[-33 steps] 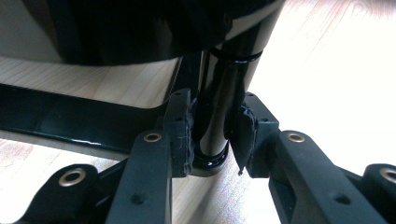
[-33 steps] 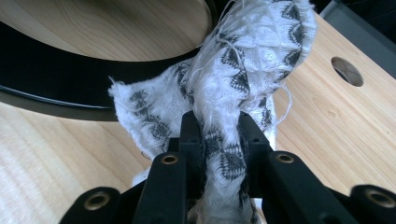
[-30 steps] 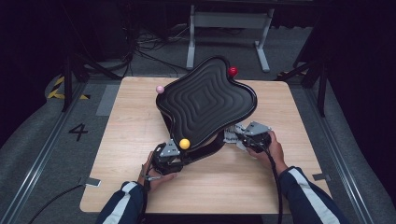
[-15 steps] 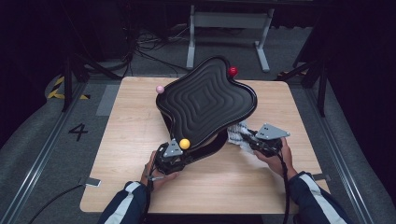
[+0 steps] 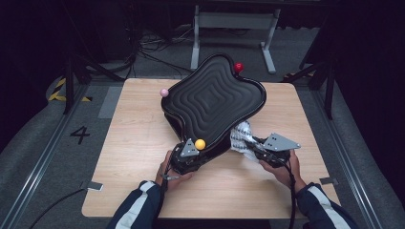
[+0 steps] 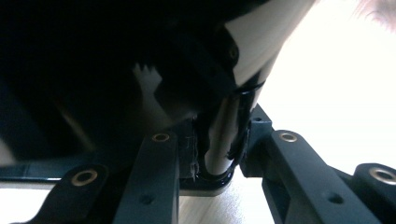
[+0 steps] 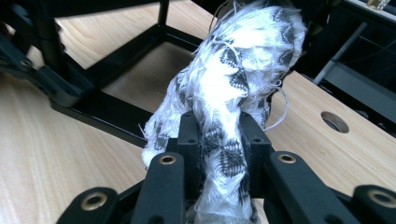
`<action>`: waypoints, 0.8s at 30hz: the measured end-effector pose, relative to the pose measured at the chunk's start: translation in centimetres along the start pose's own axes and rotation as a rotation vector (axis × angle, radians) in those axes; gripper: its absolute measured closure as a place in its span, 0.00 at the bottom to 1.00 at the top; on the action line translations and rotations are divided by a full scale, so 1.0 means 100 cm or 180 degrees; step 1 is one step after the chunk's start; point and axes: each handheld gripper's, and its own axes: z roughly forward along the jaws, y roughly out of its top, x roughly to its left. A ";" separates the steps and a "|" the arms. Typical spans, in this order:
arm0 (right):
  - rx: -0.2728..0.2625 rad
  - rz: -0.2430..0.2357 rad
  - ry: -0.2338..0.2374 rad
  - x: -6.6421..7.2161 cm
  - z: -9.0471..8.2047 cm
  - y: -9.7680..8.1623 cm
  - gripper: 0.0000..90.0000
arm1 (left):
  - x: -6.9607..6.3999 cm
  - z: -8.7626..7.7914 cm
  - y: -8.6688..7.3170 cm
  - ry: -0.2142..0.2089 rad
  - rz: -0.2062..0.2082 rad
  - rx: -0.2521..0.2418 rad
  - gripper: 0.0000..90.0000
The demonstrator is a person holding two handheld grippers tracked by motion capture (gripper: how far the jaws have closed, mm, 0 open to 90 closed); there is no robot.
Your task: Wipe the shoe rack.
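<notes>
The black wavy-rimmed tray point(image 5: 212, 102) stands tilted at the middle of the tabletop point(image 5: 133, 143), its 6 o'clock edge pinched by the left tongs point(image 5: 193, 155). The right tongs point(image 5: 253, 147) clamp a white patterned cloth point(image 5: 241, 136) at the tray's 4 o'clock edge. The tray looks stiff, smooth and likely slippery, best gripped by its rim; the cloth is soft and light.
</notes>
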 end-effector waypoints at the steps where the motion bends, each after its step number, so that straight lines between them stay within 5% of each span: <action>1: 0.0000 -0.0017 0.0010 0.002 -0.001 0.001 0.83 | -0.001 0.000 0.000 0.0005 -0.0006 -0.0003 0.75; 11: -0.0037 -0.0085 0.0033 0.007 -0.003 0.003 0.82 | -0.003 -0.023 -0.007 0.0012 0.0127 0.0110 0.57; 16: -0.0126 -0.0138 0.0064 0.014 -0.007 0.008 0.82 | -0.002 -0.032 -0.009 0.0042 0.0143 -0.0001 0.67; 19: -0.0212 -0.0165 0.0076 0.020 -0.010 0.012 0.82 | -0.004 -0.026 -0.007 0.0005 0.0178 0.0005 0.66; 22: -0.0283 -0.0259 0.0101 0.028 -0.013 0.017 0.82 | -0.006 -0.020 -0.005 0.0117 0.0209 -0.0055 0.73; 24: -0.0346 -0.0309 0.0118 0.033 -0.014 0.021 0.82 | -0.004 -0.018 -0.005 0.0098 0.0131 -0.0113 0.78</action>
